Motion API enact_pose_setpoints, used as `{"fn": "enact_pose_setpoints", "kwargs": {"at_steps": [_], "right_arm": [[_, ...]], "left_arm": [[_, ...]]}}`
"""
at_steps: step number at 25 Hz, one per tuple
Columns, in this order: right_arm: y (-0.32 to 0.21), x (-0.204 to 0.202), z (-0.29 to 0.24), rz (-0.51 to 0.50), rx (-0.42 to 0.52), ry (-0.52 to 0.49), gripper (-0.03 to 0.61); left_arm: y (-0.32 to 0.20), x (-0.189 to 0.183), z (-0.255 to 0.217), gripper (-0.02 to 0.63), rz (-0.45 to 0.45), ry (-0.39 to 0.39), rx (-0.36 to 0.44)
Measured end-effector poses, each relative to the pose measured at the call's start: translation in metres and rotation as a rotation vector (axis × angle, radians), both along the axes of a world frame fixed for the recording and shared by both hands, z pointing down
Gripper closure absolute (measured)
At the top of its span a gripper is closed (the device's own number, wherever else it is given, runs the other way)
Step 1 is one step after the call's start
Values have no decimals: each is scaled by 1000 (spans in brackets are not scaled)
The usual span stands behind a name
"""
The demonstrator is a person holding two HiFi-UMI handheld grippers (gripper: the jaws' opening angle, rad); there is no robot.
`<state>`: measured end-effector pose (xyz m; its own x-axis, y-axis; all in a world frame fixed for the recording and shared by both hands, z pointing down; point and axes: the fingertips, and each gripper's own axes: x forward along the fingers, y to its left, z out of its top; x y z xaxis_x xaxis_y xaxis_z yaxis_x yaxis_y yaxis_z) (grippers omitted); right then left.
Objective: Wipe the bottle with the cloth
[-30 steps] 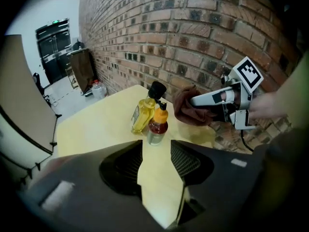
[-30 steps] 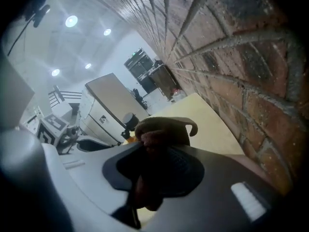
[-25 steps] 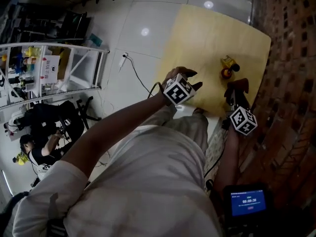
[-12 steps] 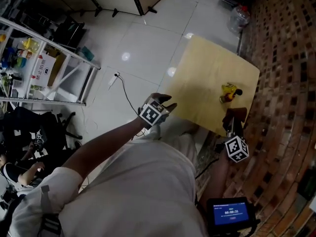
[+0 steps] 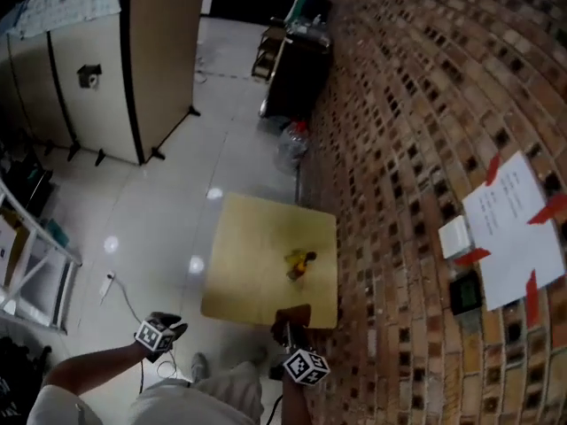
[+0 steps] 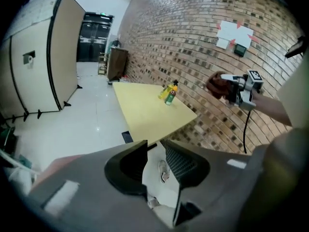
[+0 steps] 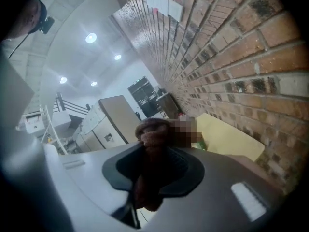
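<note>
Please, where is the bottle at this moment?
In the head view the bottle is on the yellow table, near its right edge by the brick wall, just beyond the right gripper that holds the brown cloth.

- A square table (image 5: 252,282) with a pale yellow top stands straight ahead of the right gripper (image 5: 289,322). Its near edge is just in front of that gripper's tip, and one side runs alongside the brick wall (image 5: 416,122).
- A green bottle (image 6: 170,97) with an orange cap stands upright on the top, beyond the right gripper. A small yellow thing (image 6: 165,89) sits just beside it, too small to identify.
- A glossy white tiled floor (image 5: 159,220) carries the table and lies below the left gripper (image 5: 171,329), which is off the table's near corner.
- A white power strip (image 5: 108,283) lies on the floor, ahead of the left gripper.
- A clear jug (image 5: 291,147) stands on the floor past the table's far edge.
</note>
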<state>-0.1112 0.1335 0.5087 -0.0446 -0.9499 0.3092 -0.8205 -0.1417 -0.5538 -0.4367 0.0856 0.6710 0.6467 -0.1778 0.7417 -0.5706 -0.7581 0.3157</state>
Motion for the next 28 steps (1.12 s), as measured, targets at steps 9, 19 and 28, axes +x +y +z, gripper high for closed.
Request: {"fn": "enact_pose_setpoints", "kwargs": {"at_steps": [9,19,28], "right_arm": [[23,-6,-100,-87,154,129,491],[119,5,-188,-96,344,225,491],[219,-2,-163,-165,323,276,491]], "left_arm": [[-1,-18,-119,477,-113,153,161],[53,73,-238,490,-393,429,301],[159,78,-265,520,-323,348,409]]}}
